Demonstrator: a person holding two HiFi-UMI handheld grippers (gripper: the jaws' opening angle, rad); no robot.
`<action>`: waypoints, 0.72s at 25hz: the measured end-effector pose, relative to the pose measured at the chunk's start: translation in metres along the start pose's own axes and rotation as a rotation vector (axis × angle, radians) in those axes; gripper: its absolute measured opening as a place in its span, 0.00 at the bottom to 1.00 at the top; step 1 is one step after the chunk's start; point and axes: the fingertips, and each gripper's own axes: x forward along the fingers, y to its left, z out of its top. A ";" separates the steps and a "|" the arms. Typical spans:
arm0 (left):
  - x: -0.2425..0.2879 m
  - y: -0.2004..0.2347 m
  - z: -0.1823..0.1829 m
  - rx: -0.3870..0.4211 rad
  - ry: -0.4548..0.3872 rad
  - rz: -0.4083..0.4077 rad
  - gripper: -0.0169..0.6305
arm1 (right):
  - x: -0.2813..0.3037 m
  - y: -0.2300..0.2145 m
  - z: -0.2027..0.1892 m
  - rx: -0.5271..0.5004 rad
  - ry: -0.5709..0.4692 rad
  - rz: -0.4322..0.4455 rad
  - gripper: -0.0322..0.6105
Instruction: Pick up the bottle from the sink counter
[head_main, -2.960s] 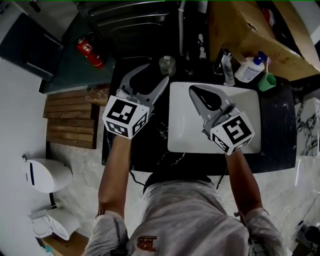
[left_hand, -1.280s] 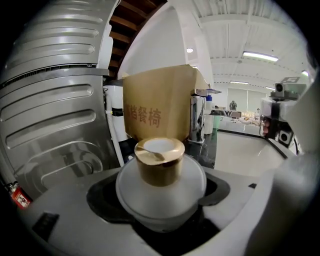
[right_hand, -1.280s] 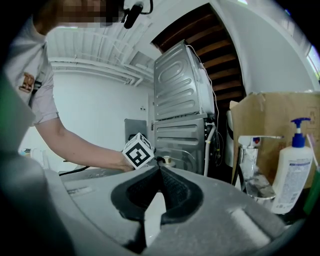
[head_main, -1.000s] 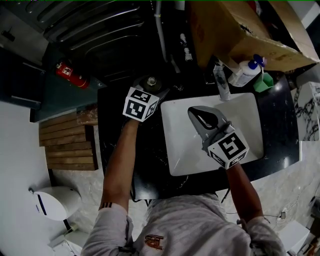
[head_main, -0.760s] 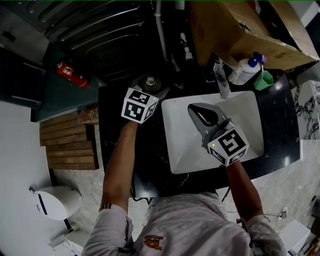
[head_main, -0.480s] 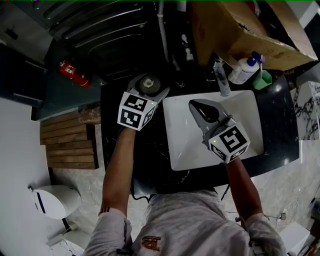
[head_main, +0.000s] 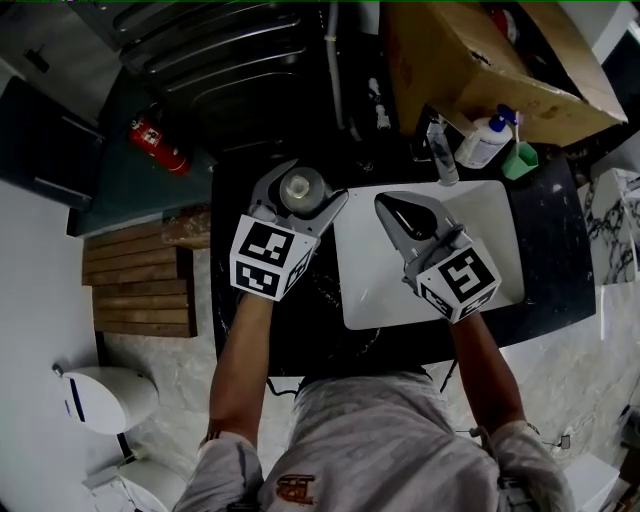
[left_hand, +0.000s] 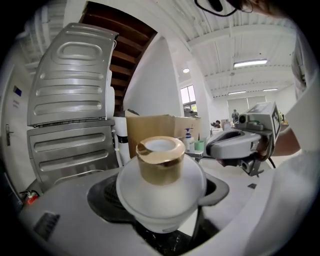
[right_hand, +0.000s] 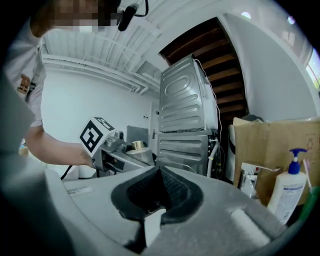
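Two grippers in frame, one per hand, both above a black counter (head_main: 560, 235) with a white sink (head_main: 500, 265) set into it.

Left gripper (head_main: 312, 182): jaws stand wide and are closed against a bottle (left_hand: 161, 187), one jaw on each side of its round white body. The bottle is upright, with its gold cap (left_hand: 160, 161) on top. From the head view it sits over the counter just beside the sink's rear left corner. A patch of dark marbled counter shows under it in the left gripper view. Whether its base is touching the counter or is off it, I cannot tell.

Right gripper (right_hand: 160, 169): jaws closed, dark pads meeting at the tips, nothing between them. It hangs over the sink basin, well apart from the bottle, and points toward the back of the counter. Its own view shows the left gripper with the gold cap off to the left.

Other things noted:
- A cardboard box (head_main: 480, 60) overhangs the rear right of the counter.
- A white pump bottle (head_main: 480, 143) with a blue top stands at the back edge.
- A green cup (head_main: 520, 162) is just beside the pump bottle.
- A red fire extinguisher (head_main: 158, 143) lies on the floor to the left of the counter.
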 end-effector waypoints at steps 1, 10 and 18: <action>-0.005 -0.005 0.003 0.000 -0.010 0.000 0.54 | -0.001 0.002 0.002 -0.002 -0.003 0.002 0.05; -0.043 -0.035 0.012 -0.041 -0.085 0.021 0.54 | -0.016 0.017 0.016 -0.028 -0.037 0.011 0.05; -0.062 -0.047 0.017 -0.037 -0.110 0.028 0.54 | -0.027 0.028 0.020 -0.018 -0.068 0.002 0.05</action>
